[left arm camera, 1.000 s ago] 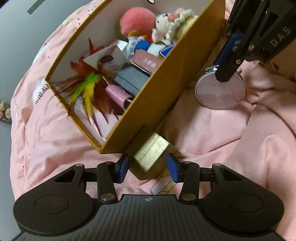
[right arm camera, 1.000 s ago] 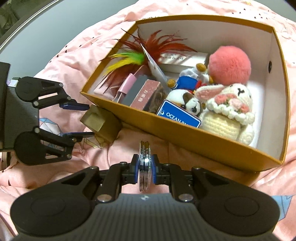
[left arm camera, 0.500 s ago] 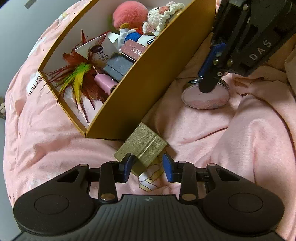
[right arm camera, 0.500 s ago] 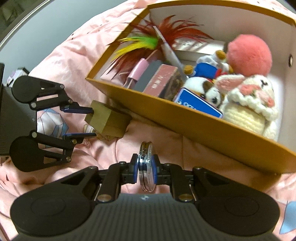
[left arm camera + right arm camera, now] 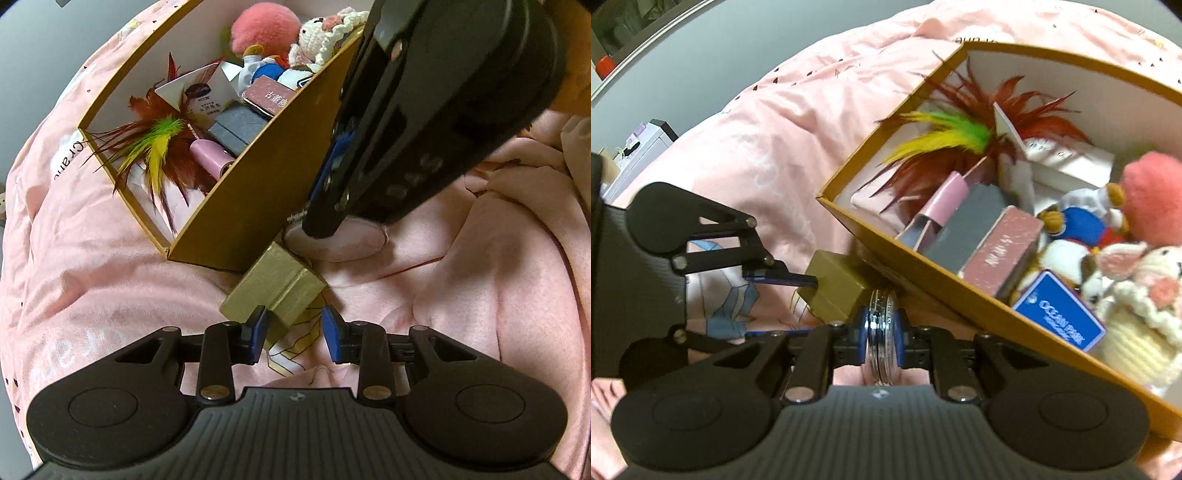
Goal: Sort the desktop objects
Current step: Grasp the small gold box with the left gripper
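Note:
A small gold box [image 5: 275, 286] lies on the pink bedding against the corner of the big orange storage box [image 5: 258, 177]. My left gripper [image 5: 295, 332] is open, its jaws on either side of the gold box's near corner without closing on it; it also shows in the right wrist view [image 5: 783, 306]. My right gripper [image 5: 882, 332] is shut on a round compact mirror [image 5: 882, 328], held edge-on, close to the gold box [image 5: 831, 291]. In the left wrist view the mirror [image 5: 340, 240] sits under the right gripper, next to the gold box.
The orange box [image 5: 960, 295] holds a feather toy [image 5: 945, 136], a pink tube [image 5: 945, 197], grey and pink cases, a blue card [image 5: 1060, 310], plush toys and a pink pompom [image 5: 264, 27]. Rumpled pink bedding [image 5: 480, 295] lies all around. A grey wall is behind.
My right gripper has carried the mirror left and closer to the gold box and the orange box's corner. My left gripper has stayed open around the gold box, shifting slightly.

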Motion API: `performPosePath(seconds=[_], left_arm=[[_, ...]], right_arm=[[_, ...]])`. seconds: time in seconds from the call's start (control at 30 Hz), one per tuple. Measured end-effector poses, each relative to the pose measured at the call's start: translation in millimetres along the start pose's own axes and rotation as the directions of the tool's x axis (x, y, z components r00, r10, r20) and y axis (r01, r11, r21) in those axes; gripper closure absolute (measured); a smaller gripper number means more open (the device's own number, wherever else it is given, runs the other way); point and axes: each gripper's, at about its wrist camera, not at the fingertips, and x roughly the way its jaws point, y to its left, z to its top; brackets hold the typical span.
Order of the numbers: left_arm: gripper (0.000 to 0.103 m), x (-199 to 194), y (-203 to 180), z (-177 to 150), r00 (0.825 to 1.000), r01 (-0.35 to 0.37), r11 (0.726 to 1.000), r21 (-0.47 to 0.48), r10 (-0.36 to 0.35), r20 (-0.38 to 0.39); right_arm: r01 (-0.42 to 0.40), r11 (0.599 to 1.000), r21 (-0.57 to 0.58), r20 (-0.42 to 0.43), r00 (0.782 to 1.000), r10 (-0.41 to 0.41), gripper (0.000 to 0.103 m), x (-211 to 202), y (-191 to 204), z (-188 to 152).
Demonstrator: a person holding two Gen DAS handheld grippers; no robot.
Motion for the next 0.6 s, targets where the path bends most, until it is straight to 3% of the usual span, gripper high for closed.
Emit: performPosePath(seconds=[0.2, 0.33, 0.4, 0.47, 0.6], left_arm=[[0.065, 1.4, 8.9, 4.9, 1.000, -0.003, 1.000, 0.026, 0.003, 0.011], [0.065, -1.5, 11.5, 8.1, 0.998, -0.045, 0.993, 0.109, 0.041, 0.041], [0.061, -1.7, 11.6, 10.6, 0.998, -0.053, 0.986, 0.159, 0.047, 0.043], [0.049, 0.1, 10.4, 12.9, 0.998, -0.063, 0.974, 0.220, 0.055, 0.043], [0.048, 12.3, 9.1, 16.7, 0.999, -0.050, 0.949, 0.312, 0.044, 0.026]], right_arm=[[-0.015, 1.000, 0.012, 0.001, 1.000, 0.015, 0.088, 0.8, -1.8, -0.3], [-0.014, 1.000, 0.002, 0.001, 1.000, 0.014, 0.088, -0.3, -0.5, -1.9], [-0.015, 1.000, 0.007, 0.002, 1.000, 0.015, 0.088, -1.2, -1.2, -2.7], [-0.015, 1.000, 0.010, 0.001, 1.000, 0.015, 0.088, -0.8, -1.4, -3.0], [-0.014, 1.000, 0.008, 0.001, 1.000, 0.014, 0.088, -1.4, -0.7, -4.3]])
